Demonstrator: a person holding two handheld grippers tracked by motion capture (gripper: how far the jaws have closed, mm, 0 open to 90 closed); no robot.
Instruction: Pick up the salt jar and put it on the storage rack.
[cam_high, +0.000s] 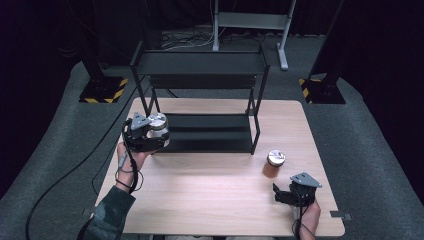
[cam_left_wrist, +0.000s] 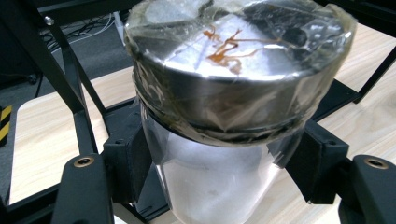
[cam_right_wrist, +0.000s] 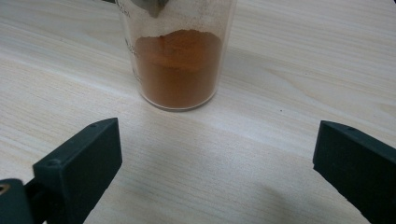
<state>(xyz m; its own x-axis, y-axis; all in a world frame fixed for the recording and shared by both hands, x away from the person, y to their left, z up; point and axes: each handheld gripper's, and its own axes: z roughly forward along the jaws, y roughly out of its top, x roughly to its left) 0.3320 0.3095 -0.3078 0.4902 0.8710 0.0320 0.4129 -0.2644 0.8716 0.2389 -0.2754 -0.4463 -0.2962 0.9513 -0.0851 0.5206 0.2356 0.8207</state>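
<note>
At the left front corner of the black shelf rack (cam_high: 200, 100), by its lower tier: left gripper (cam_high: 150, 135), clenched on a clear jar (cam_left_wrist: 210, 177) with a metal lid (cam_left_wrist: 233, 70) wrapped in clear film; both pads press the glass wall below the lid. Contents of this jar cannot be told. Rack stands on the wooden table (cam_high: 200, 190), toward its far edge. Right of the rack's front right leg, well apart from the held jar: second jar (cam_high: 273, 164), upright on the table, metal lid, orange-brown powder inside. Nearer the person than that jar, further from the rack: right gripper (cam_high: 286, 192), released, jaws spread wide and empty, the powder jar (cam_right_wrist: 177, 60) just beyond them, untouched.
</note>
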